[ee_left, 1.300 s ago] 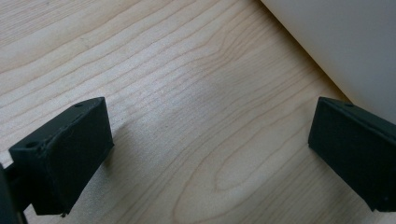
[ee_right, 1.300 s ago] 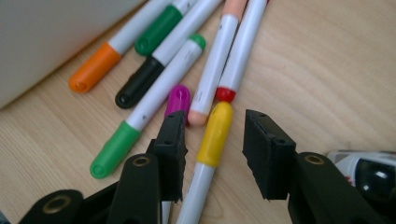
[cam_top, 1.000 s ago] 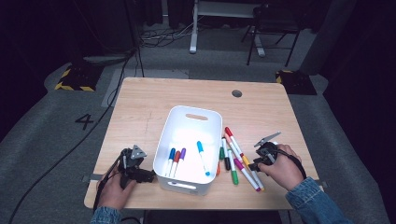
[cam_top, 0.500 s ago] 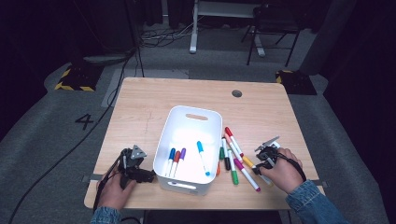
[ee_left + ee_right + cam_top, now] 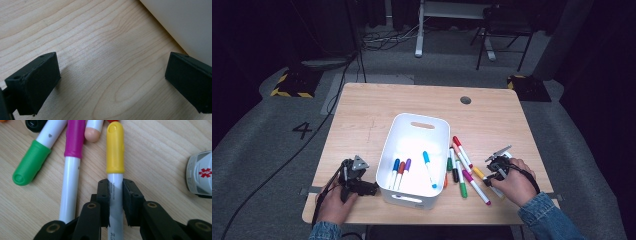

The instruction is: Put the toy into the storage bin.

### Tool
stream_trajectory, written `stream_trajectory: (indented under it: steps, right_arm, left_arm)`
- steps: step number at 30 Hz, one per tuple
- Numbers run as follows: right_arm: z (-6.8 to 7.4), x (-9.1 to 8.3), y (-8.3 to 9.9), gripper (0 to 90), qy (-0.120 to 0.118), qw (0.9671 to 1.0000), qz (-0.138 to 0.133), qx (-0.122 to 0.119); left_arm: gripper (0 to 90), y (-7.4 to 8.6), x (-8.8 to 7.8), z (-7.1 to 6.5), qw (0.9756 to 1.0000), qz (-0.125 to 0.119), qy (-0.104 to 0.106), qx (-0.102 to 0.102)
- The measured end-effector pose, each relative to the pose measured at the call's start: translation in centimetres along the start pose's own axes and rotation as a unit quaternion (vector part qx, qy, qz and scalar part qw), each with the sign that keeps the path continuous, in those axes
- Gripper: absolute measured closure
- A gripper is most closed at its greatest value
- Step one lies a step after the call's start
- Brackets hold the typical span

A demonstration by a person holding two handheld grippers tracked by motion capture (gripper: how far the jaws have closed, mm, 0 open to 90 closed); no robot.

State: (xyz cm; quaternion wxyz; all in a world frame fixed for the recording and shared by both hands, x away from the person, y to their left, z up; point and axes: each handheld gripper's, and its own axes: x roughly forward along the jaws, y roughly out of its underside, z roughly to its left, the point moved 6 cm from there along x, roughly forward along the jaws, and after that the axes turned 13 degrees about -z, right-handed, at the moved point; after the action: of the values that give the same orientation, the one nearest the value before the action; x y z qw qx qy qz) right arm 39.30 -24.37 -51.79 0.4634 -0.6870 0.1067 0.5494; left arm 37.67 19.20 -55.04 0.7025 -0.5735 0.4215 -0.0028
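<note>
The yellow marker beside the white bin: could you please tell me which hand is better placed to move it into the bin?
Right. The right gripper is shut on the yellow marker; the left gripper rests open on the far side of the bin.

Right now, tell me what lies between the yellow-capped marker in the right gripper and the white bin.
The right gripper is shut on the yellow-capped marker. The other loose markers lie on the table between it and the white bin; lifting over them should clear them.
</note>
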Motion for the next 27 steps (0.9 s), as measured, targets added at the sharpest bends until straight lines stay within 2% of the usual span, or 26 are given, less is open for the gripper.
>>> stream_trajectory:
  steps: [9, 17, 20, 27]
  right_arm:
    - [0.5, -2.0, -2.0, 77.1, -0.013, 0.9992, -0.037, -0.007]
    - [0.9, -4.0, -4.1, 77.1, -0.016, 0.9977, -0.064, -0.016]
    - [1.2, -4.8, -5.1, 77.1, -0.019, 0.9967, -0.075, -0.026]
    - [2.6, -6.9, -7.6, 77.1, -0.031, 0.9932, -0.102, -0.047]
  left_arm:
    - [0.0, 0.0, 0.0, -0.1, 1.0000, 0.000, 0.001, -0.002]
    - [0.0, 0.1, 0.0, -0.1, 1.0000, 0.000, -0.003, -0.004]
    - [0.0, 0.1, -0.1, -0.2, 1.0000, 0.001, 0.004, -0.007]
    - [0.0, 0.2, -0.2, -0.1, 1.0000, 0.000, 0.002, -0.001]
